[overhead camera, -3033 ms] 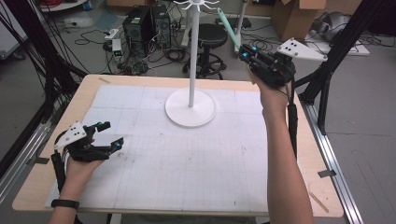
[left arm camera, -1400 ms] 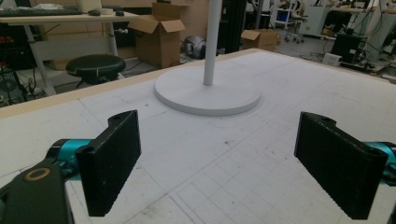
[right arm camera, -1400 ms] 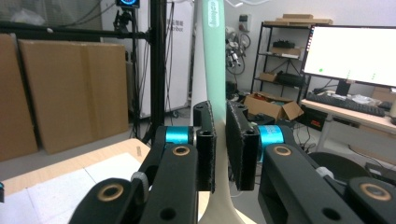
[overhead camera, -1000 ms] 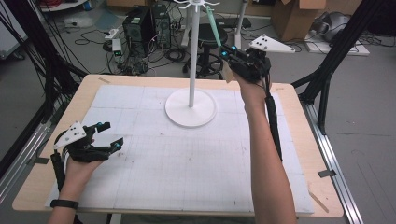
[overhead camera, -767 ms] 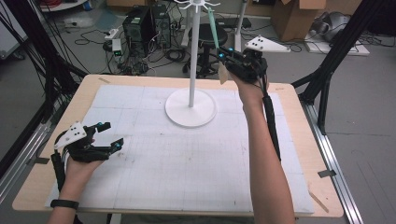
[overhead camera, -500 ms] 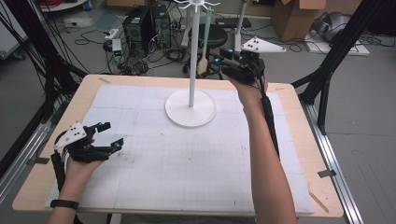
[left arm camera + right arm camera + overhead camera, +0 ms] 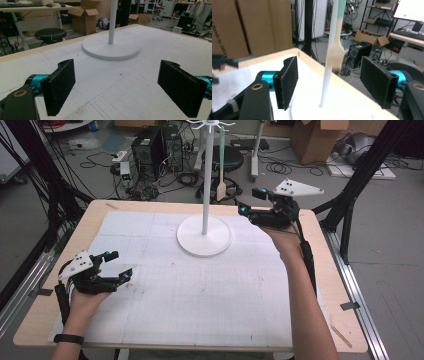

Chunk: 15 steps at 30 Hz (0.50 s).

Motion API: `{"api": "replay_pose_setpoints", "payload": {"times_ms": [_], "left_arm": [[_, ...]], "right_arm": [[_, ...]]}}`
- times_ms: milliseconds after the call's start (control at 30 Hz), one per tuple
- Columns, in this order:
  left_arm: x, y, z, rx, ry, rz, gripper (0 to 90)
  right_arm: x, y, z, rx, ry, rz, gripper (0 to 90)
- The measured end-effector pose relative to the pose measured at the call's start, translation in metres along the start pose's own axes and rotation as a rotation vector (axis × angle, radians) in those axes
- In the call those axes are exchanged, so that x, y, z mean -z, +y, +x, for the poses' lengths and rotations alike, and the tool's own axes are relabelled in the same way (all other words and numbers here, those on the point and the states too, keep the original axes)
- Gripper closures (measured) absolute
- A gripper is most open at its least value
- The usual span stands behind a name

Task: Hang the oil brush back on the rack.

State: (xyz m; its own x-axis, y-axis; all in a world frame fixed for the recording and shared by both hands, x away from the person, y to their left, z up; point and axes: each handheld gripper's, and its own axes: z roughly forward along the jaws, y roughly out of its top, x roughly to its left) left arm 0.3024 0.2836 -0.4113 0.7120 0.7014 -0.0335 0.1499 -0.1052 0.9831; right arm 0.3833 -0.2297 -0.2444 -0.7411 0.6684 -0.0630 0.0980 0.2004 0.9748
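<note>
The left gripper point(image 7: 117, 91) has two flat black jaws that stand far apart — nothing is between them. Each jaw sits on a shiny blue part. Under them lies the white table mat with thin grid lines point(image 7: 120, 87) and a few small dark specks. Farther off stands the round white base of a stand point(image 7: 110, 48) with a thin white pole point(image 7: 112, 21) going straight up. Past the table edge are a round black stool point(image 7: 50, 35) and open brown cardboard boxes point(image 7: 86, 15) — all on the floor.
</note>
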Motion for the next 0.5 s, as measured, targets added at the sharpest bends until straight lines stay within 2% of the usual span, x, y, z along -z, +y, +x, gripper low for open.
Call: {"api": "replay_pose_setpoints", "payload": {"times_ms": [133, 500], "left_arm": [[0.001, 0.000, 0.000, 0.001, 0.005, -0.002, 15.2], [-0.002, -0.001, 0.002, 0.001, 0.015, -0.002, 15.2]], "right_arm": [[0.020, -0.019, 0.000, -0.011, -0.006, 0.004, 26.7], [0.077, -0.086, 0.002, -0.068, -0.008, 0.010, 21.0]]}}
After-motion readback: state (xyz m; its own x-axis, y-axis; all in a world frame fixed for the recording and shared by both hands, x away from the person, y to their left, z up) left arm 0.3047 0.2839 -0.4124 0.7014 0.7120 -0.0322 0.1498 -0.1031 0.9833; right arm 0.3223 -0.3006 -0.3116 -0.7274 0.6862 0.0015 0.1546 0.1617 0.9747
